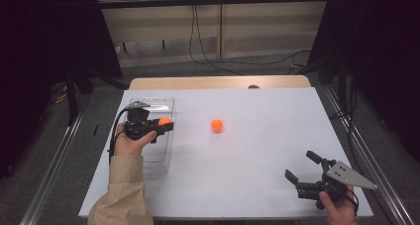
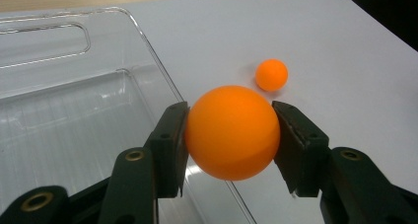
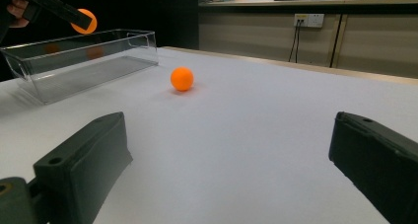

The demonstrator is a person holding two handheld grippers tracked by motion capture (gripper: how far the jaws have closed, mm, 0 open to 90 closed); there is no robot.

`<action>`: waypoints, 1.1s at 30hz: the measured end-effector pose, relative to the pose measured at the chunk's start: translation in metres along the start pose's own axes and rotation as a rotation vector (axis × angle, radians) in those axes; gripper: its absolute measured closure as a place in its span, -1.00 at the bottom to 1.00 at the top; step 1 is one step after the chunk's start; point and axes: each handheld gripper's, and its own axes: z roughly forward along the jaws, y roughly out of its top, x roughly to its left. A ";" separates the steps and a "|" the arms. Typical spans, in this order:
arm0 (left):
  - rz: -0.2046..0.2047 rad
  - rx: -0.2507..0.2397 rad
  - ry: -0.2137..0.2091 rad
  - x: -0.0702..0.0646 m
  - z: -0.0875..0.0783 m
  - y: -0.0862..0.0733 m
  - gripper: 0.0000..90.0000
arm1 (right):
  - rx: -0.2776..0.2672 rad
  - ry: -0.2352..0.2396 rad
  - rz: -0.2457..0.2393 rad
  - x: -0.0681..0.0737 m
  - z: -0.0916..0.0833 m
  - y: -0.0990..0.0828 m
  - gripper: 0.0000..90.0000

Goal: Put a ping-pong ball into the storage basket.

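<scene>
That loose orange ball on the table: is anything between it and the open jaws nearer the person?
Nothing: bare white table lies between ball and right gripper, seen in the right gripper view.

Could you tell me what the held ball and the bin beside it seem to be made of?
The held ball, clamped in the left gripper, looks like thin matte orange plastic: a smooth, even surface with only a soft sheen. The bin looks like clear hard plastic, glossy: the table shows through its walls, and its rim and floor catch bright reflections.
</scene>
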 end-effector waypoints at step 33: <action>-0.015 0.000 0.049 0.013 -0.003 -0.005 0.13 | -0.001 -0.001 0.001 0.000 0.000 0.000 -0.97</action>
